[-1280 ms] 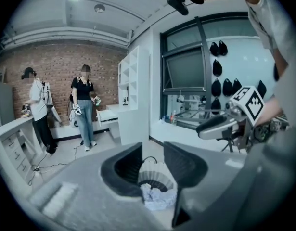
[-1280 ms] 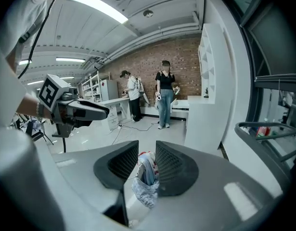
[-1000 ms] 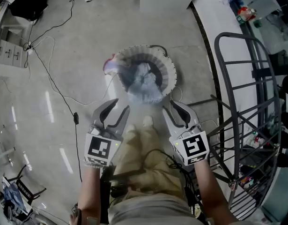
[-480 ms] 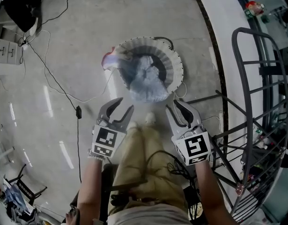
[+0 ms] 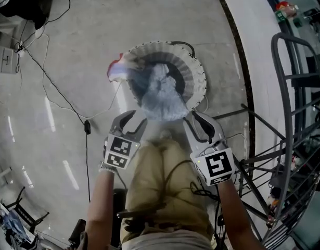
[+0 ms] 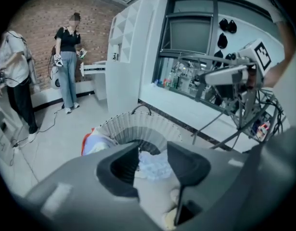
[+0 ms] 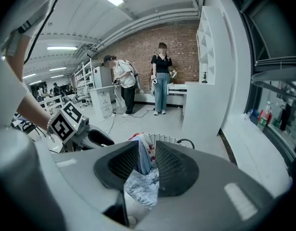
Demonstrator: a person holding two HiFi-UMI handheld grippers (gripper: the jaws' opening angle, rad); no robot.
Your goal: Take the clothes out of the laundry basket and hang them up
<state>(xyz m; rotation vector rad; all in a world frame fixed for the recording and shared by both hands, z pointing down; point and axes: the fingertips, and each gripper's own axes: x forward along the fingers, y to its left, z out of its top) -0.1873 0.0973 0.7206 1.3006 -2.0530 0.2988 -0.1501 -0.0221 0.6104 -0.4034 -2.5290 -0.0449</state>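
Fingers of the left gripper stand spread and have just been opening, nothing gripped; the right gripper also has its 2 fingers apart and empty. Both hover just beside the near rim of the white laundry basket. A pale blue garment lies inside, spilling over that rim, and a red-and-white garment hangs over its left edge. A dark metal drying rack stands at the right
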